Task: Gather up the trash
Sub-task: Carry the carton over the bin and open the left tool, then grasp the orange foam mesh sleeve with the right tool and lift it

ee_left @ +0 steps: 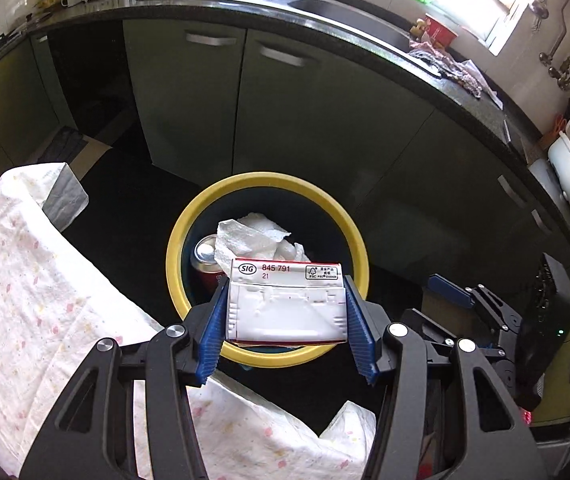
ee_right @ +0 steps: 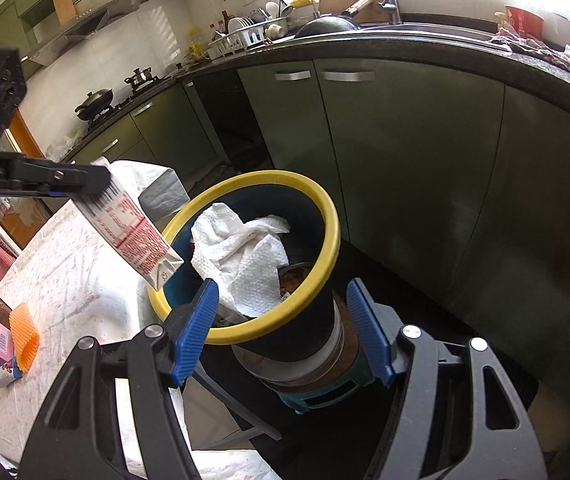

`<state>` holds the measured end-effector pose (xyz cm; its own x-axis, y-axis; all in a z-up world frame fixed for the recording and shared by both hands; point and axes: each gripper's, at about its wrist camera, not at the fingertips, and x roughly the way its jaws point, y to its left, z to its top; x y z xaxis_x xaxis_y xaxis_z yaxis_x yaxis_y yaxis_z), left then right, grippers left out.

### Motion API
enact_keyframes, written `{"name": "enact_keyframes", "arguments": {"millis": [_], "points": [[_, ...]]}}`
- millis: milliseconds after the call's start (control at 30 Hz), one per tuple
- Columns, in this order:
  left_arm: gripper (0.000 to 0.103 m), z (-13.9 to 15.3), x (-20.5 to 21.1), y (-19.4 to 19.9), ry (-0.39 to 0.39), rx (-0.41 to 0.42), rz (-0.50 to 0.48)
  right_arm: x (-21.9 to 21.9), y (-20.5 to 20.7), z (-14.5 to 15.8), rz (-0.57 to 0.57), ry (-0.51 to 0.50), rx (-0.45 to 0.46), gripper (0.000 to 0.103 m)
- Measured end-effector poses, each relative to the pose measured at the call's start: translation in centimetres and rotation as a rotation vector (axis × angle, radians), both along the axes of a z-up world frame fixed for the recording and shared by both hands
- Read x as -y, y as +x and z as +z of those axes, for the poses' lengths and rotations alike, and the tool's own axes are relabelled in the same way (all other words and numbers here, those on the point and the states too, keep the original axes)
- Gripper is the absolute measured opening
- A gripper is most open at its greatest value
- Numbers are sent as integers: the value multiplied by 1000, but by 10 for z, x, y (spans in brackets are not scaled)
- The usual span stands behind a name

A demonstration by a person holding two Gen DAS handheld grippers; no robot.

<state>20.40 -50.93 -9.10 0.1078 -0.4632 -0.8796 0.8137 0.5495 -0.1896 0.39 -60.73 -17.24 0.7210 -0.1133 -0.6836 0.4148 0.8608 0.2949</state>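
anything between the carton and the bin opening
Nothing visible does. The left gripper holds the carton over the bin, near its rim. A paper towel and a can already lie inside, but the opening is clear.

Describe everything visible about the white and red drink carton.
The white and red drink carton is a flattened, creased paperboard pack with red print and a stamped code on its folded end. The left gripper clamps it between blue ribbed pads, tilted downward, above the near rim of the yellow-rimmed dark bin. Nothing else touches it.
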Motion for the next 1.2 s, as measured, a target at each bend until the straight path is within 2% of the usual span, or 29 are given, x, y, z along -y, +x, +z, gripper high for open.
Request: {"name": "enact_keyframes", "arguments": {"millis": [67, 100, 167, 233, 333, 433, 500, 633, 800, 1033, 1200], "points": [[56, -10, 7, 5, 35, 13, 18, 2, 1, -2, -2, 7, 0, 64], [70, -14, 7, 9, 50, 17, 28, 2, 1, -3, -2, 10, 1, 64], [83, -20, 10, 15, 57, 36, 50, 2, 1, -3, -1, 13, 1, 64], [82, -19, 4, 18, 48, 49, 65, 1, 1, -2, 2, 13, 2, 64], [82, -5, -12, 13, -19, 51, 74, -3, 1, -1, 8, 10, 3, 64], [82, 24, -41, -3, -96, 111, 91, -4, 1, 0, 13, 6, 2, 64], [82, 43, -67, -11, -147, 117, 102, -7, 3, 0, 20, 5, -2, 64], [88, 76, -133, -19, -233, 148, 163, -18, 11, 0, 51, -3, -19, 64], [93, 97, -243, -20, -267, 237, 337, -47, 30, 5, 144, -26, -36, 64], [94, 84, -397, -9, -248, 322, 652, -134, 75, 19, 399, -91, -56, 64], [97, 58, -475, -12, -188, 401, 824, -213, 103, 32, 634, -96, -56, 64]]}}
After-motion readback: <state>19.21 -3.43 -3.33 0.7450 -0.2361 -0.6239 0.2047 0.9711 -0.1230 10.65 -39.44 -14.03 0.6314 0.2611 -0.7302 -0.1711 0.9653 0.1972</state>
